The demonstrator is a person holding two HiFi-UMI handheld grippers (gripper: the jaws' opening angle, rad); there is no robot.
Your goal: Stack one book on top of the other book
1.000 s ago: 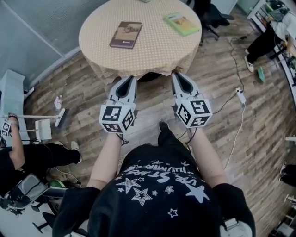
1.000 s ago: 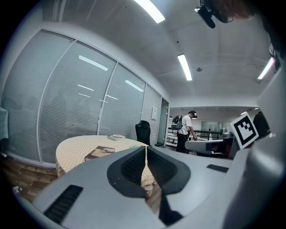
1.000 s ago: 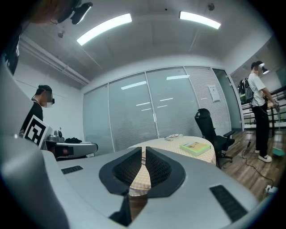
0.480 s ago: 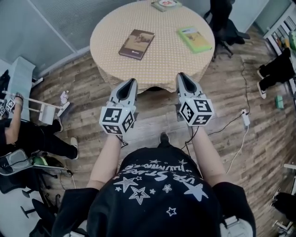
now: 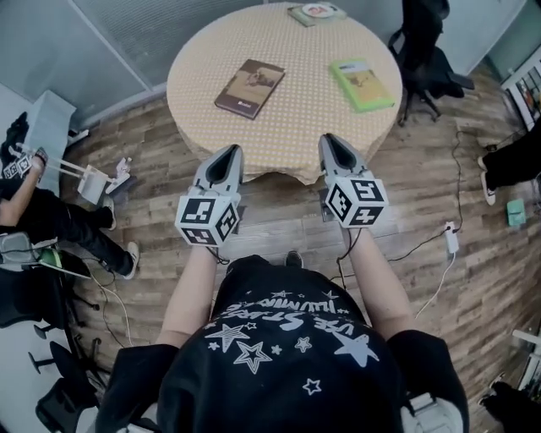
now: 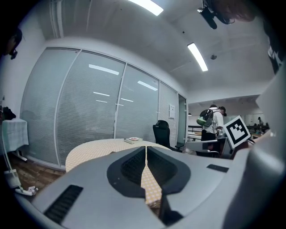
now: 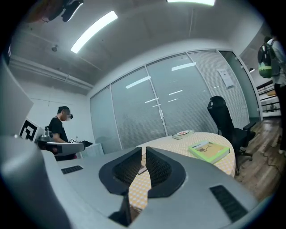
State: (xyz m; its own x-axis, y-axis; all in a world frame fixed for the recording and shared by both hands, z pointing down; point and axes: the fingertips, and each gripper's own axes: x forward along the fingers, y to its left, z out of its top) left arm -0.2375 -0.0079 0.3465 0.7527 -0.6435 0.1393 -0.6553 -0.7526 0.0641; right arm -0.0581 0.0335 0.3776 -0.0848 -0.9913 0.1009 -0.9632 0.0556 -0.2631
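A brown book (image 5: 249, 88) lies left of centre on the round table (image 5: 287, 139) with its checked yellow cloth. On the table's right side lies a green book (image 5: 362, 84), also seen in the right gripper view (image 7: 208, 150). My left gripper (image 5: 226, 154) hovers just short of the table's near edge, its jaws shut and empty. Beside it my right gripper (image 5: 330, 140) is level with that edge, also shut with nothing in it. In the left gripper view the shut jaws (image 6: 146, 148) point across the tabletop.
A third small book with a red disc (image 5: 315, 13) lies at the table's far edge. A black office chair (image 5: 427, 59) stands to the right of the table. People sit or stand at the left (image 5: 34, 211) and right edges. Cables (image 5: 439, 254) run over the wooden floor.
The table has come nearer and now lies just ahead of both grippers, which advanced together toward it. Both stayed shut and empty.
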